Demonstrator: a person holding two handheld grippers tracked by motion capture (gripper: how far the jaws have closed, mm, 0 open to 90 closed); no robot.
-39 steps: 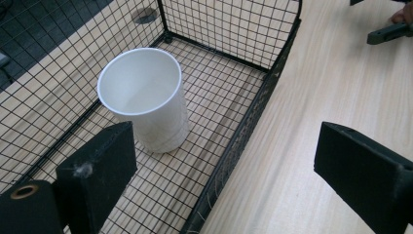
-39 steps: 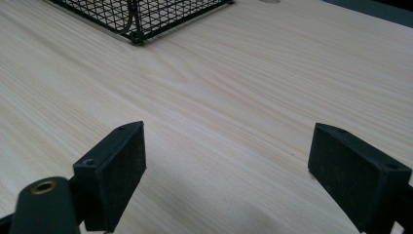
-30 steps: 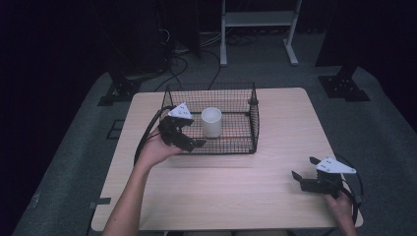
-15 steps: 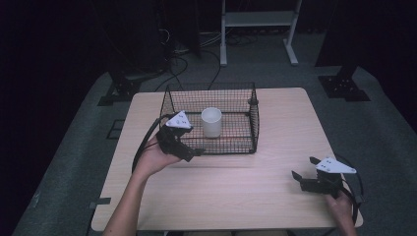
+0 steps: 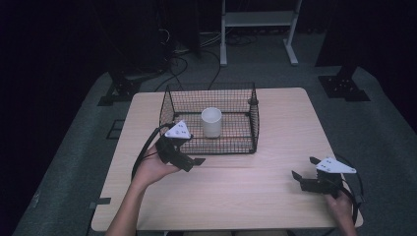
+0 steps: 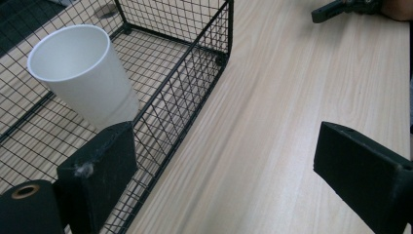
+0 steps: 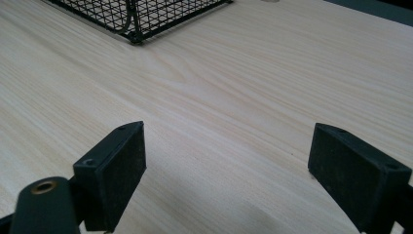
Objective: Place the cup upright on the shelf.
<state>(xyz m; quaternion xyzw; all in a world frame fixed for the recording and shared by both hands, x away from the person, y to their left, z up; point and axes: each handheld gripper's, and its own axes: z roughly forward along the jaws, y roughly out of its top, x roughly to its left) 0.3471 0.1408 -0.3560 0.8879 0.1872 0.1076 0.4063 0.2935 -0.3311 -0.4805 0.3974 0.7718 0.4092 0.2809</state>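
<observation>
A white paper cup (image 5: 211,121) (image 6: 85,73) stands upright inside a black wire basket (image 5: 248,142) (image 6: 195,63) at the middle back of the wooden table. My left gripper (image 5: 194,161) (image 6: 229,180) hovers just outside the basket's near left corner, open, with only bare table between its jaws. Near the table's front right corner my right gripper (image 5: 301,173) (image 7: 229,180) rests low, open and holding nothing. In the left gripper view the right gripper (image 6: 341,7) shows far off at the top edge.
The wooden table (image 5: 246,191) has free room in front of the basket and between the two hands. A basket corner (image 7: 131,22) shows at the top of the right gripper view. Dark stands and cables lie on the floor behind the table.
My left gripper has drawn back from over the basket's left side toward the near edge and a little lower, leaving the cup in the basket. The right gripper has not moved.
</observation>
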